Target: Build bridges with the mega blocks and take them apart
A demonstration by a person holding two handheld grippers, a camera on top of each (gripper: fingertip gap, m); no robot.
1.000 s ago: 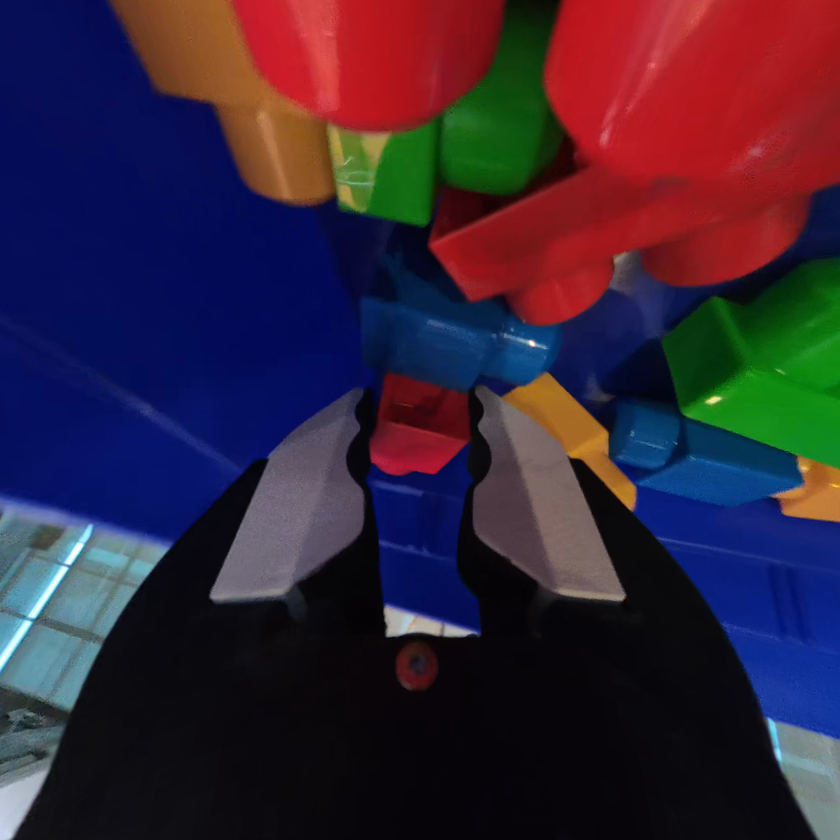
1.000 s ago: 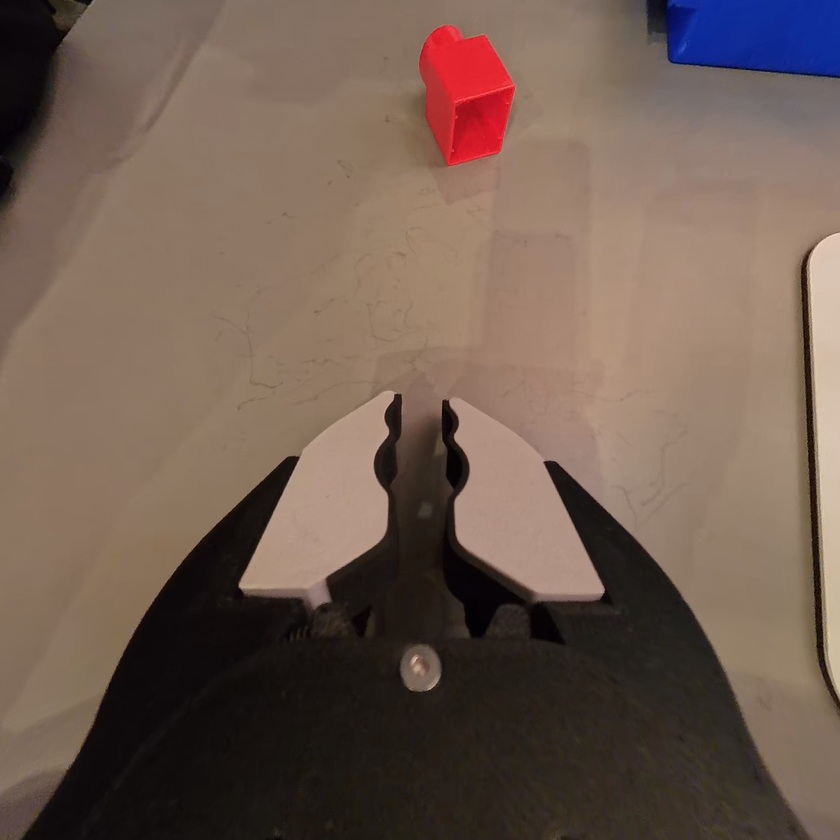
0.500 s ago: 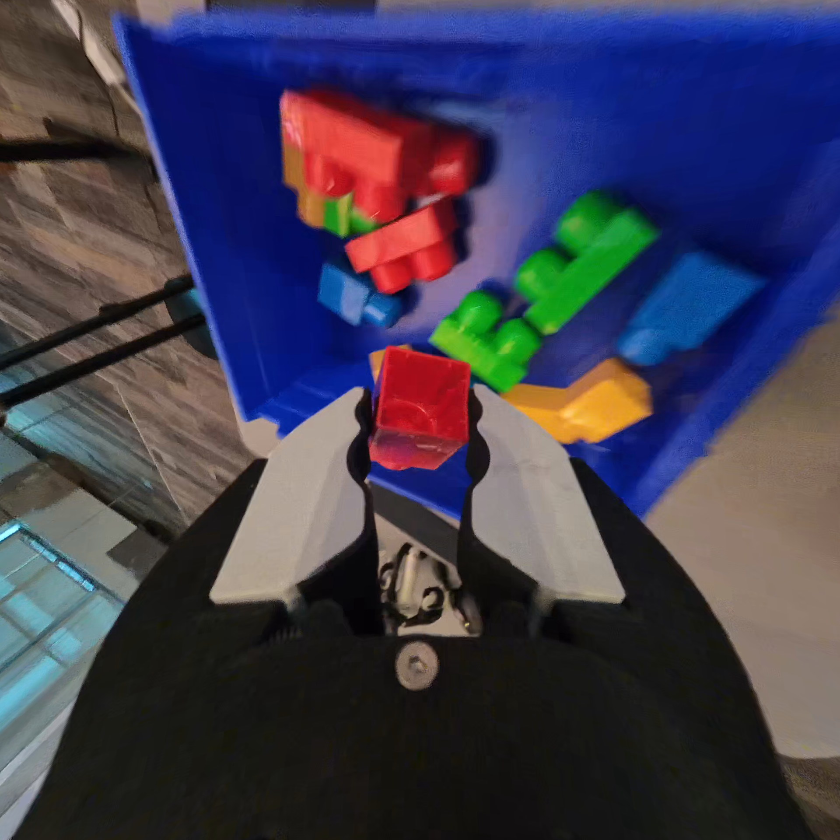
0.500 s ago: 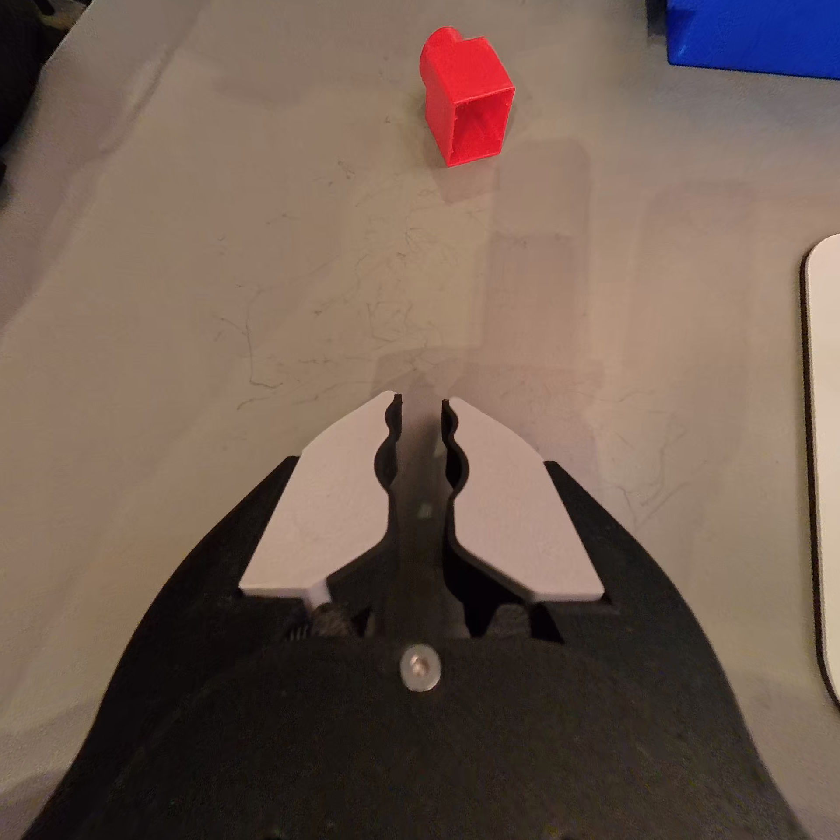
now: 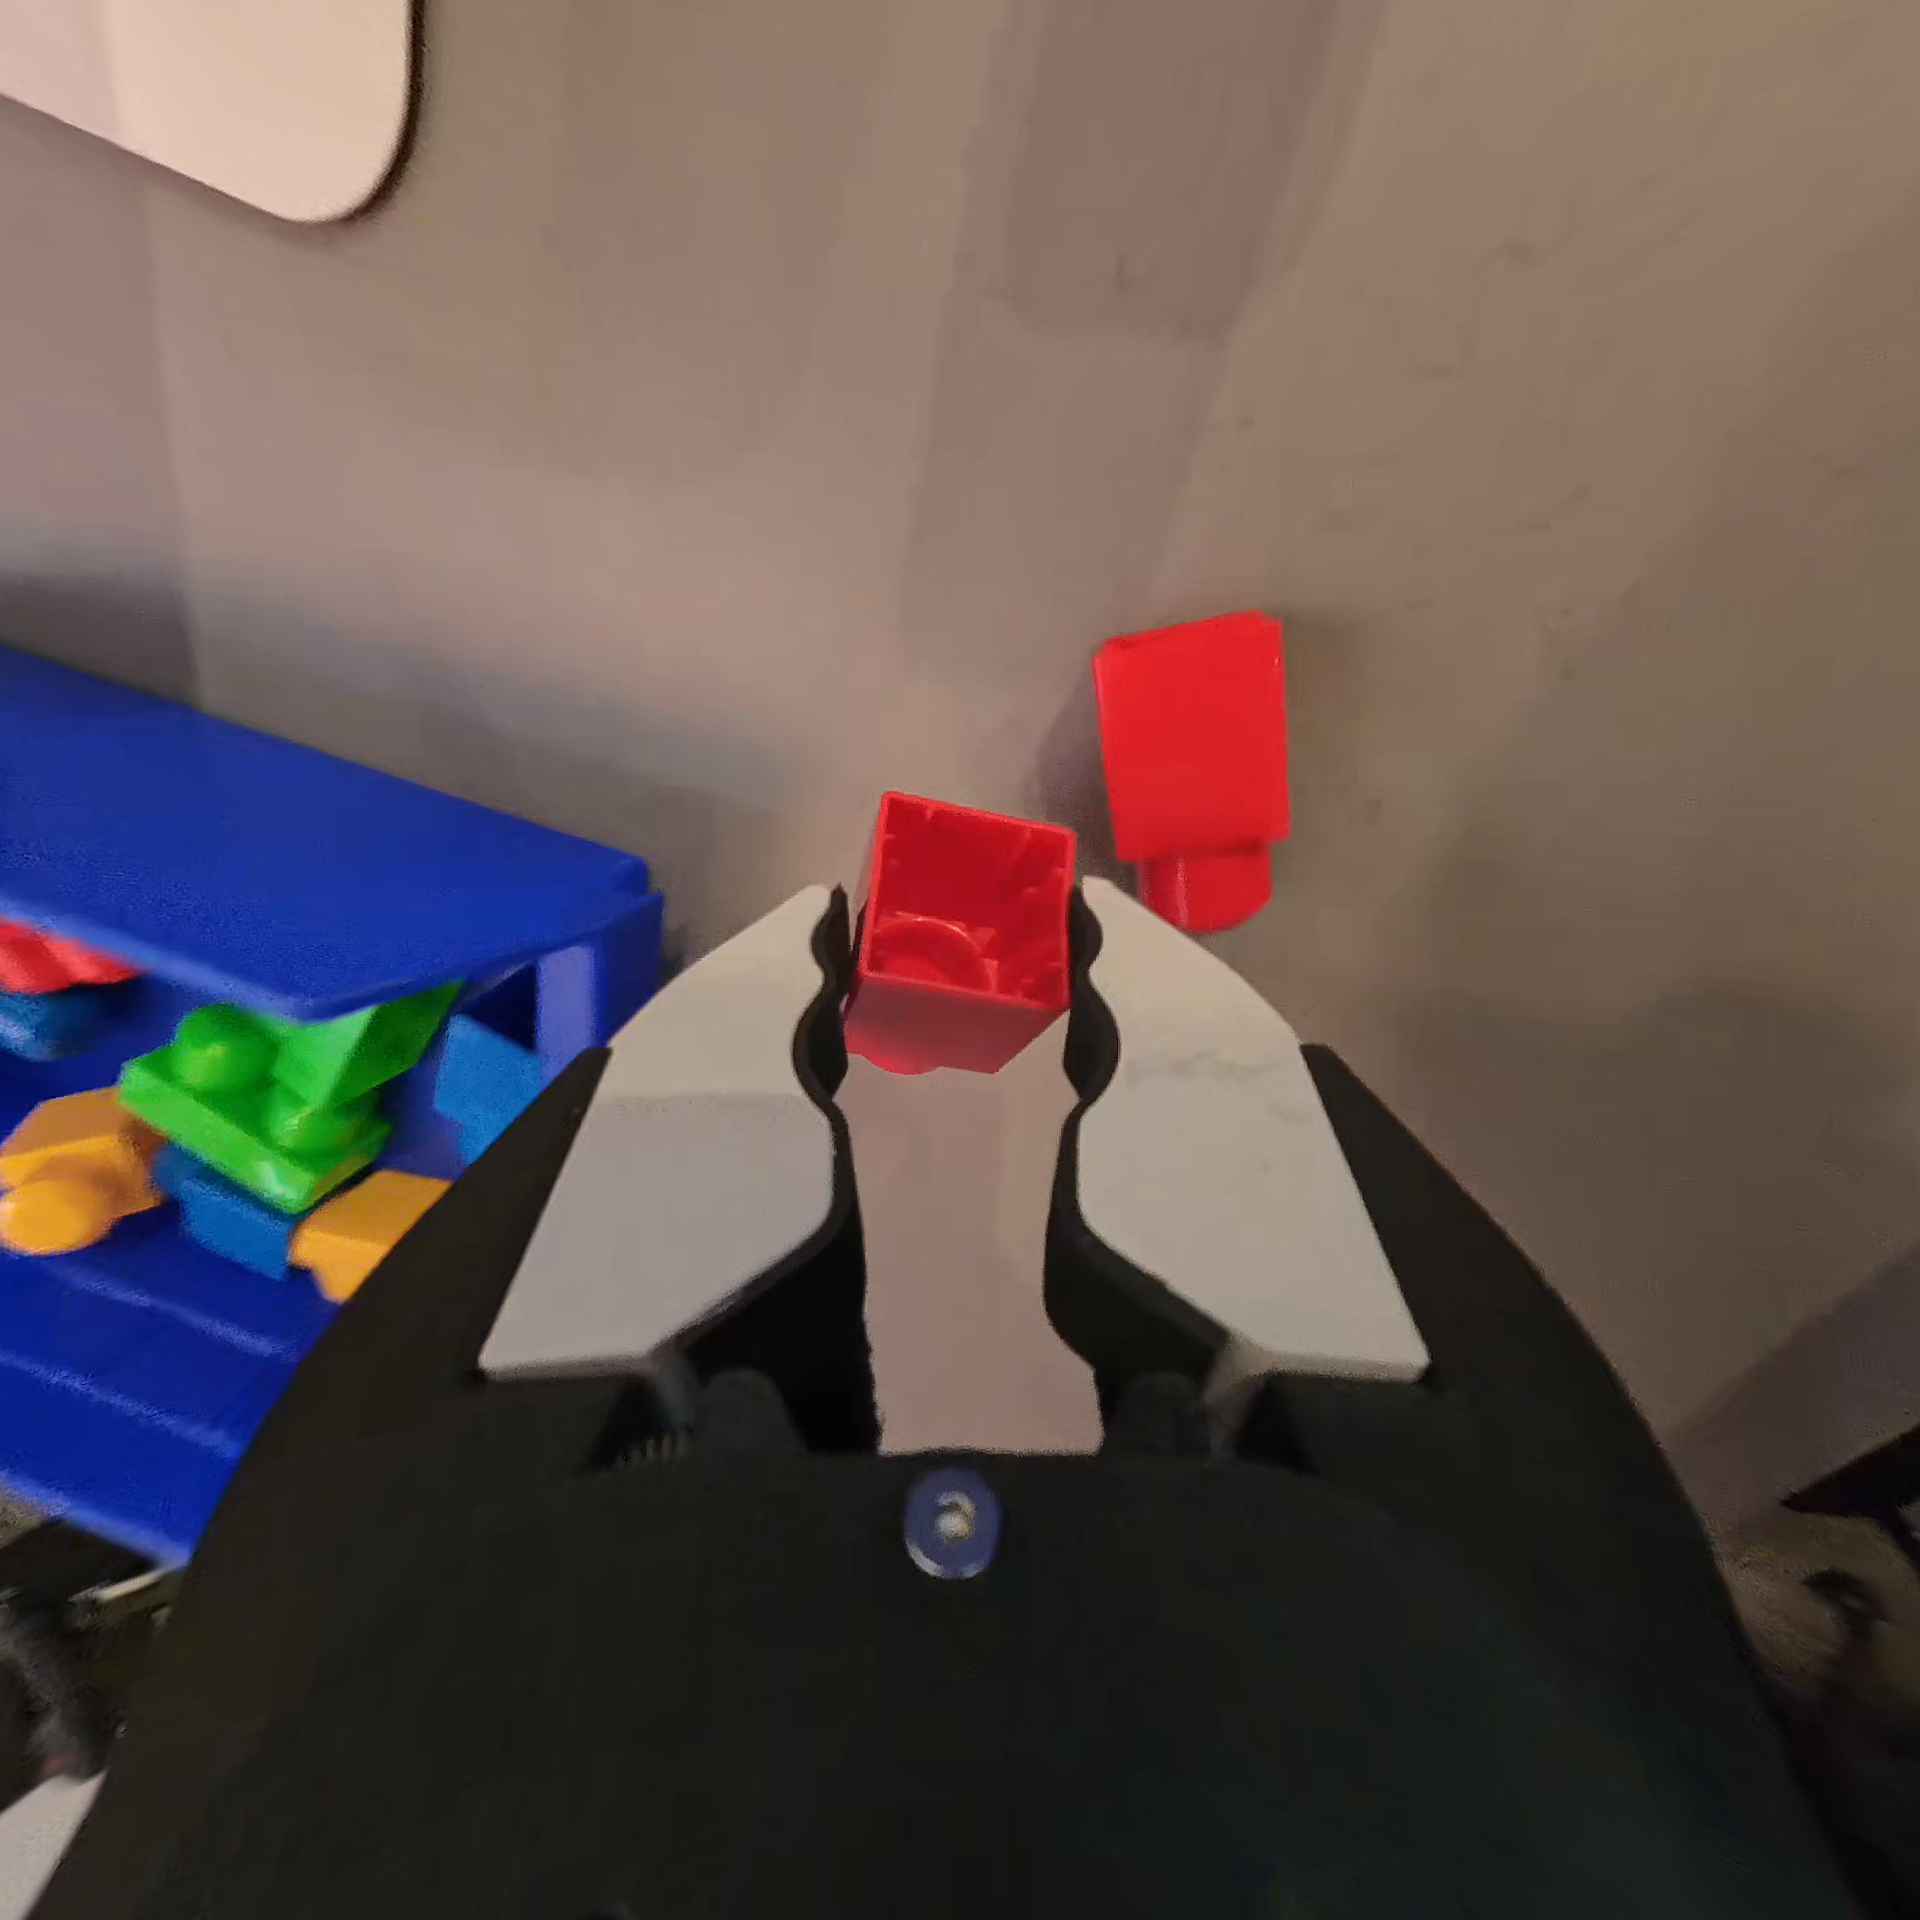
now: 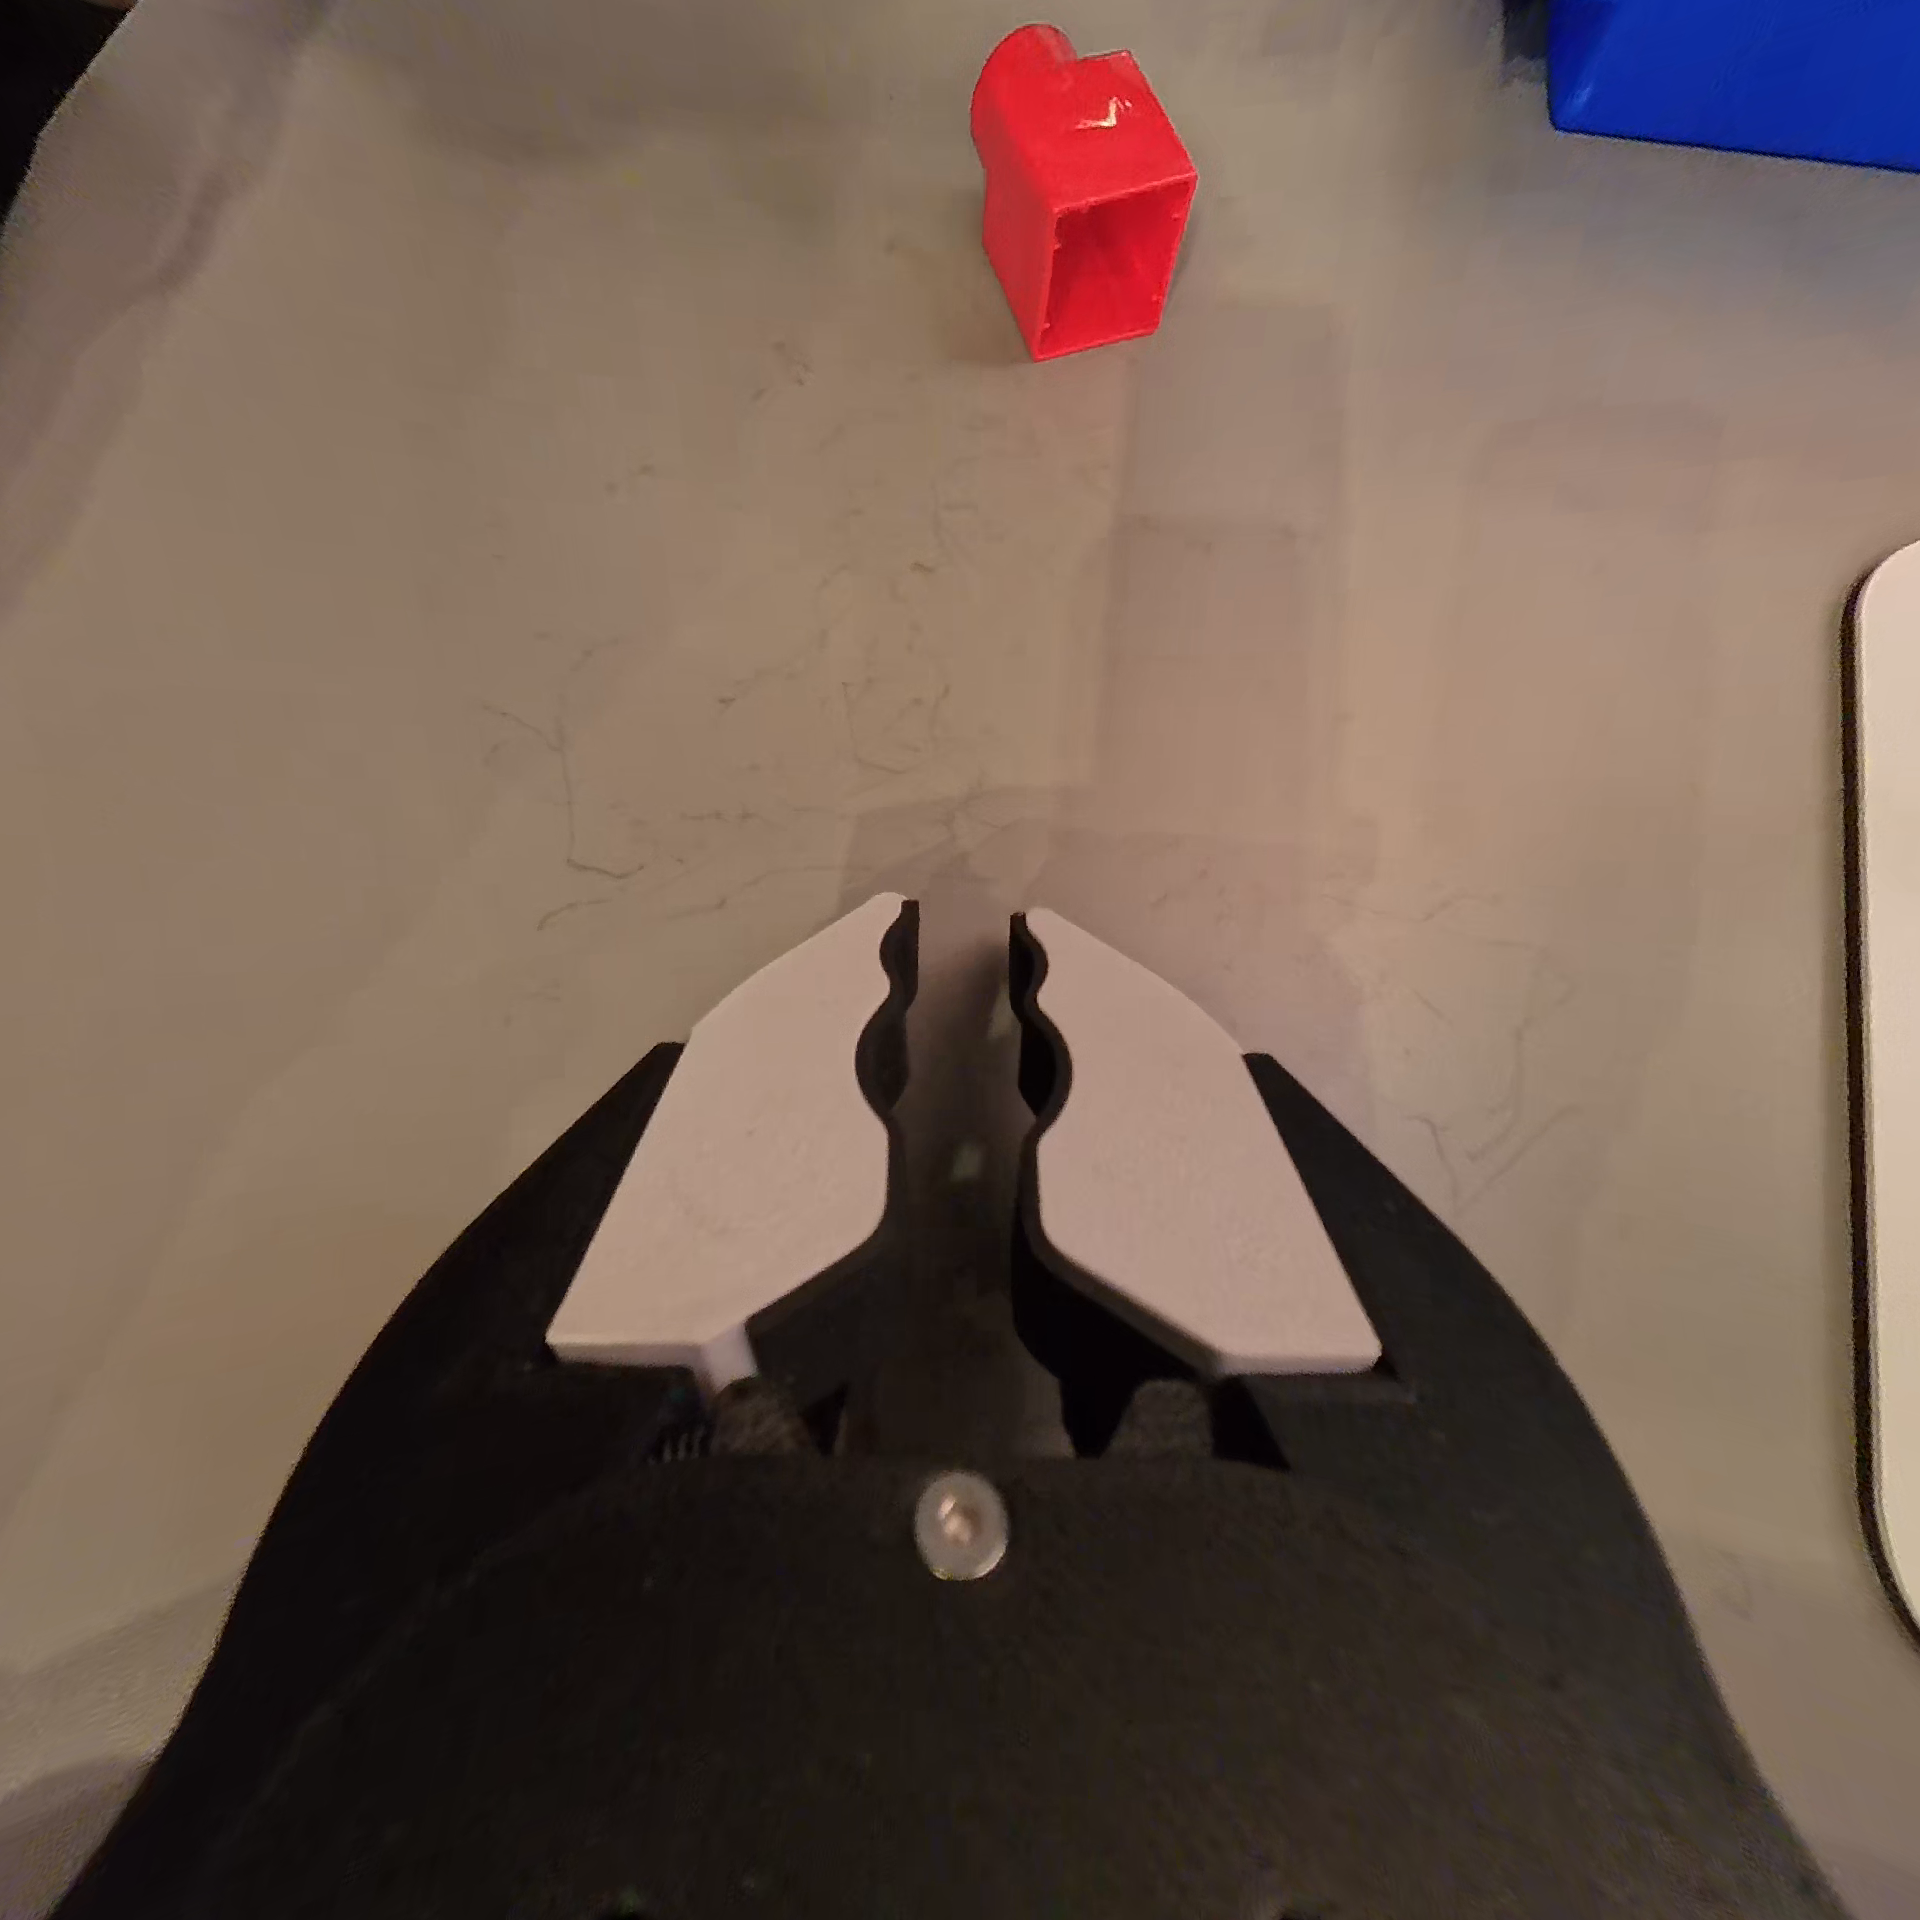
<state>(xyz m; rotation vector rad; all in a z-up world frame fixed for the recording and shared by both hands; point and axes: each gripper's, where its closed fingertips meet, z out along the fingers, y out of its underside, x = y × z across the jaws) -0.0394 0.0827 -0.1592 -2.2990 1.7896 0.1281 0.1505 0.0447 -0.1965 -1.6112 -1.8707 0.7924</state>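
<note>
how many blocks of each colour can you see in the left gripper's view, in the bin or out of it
red: 3, one held in the left gripper, one lying on the table, one partly seen in the blue bin
green: 1
orange: 2
blue: 3 visible bits, count unsure
total: about 9

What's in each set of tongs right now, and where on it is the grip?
Left tongs: red block, pinched across two opposite side walls, hollow underside toward the camera. Right tongs: nothing.

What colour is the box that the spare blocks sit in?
Blue: the box shows best in the left wrist view.
</note>
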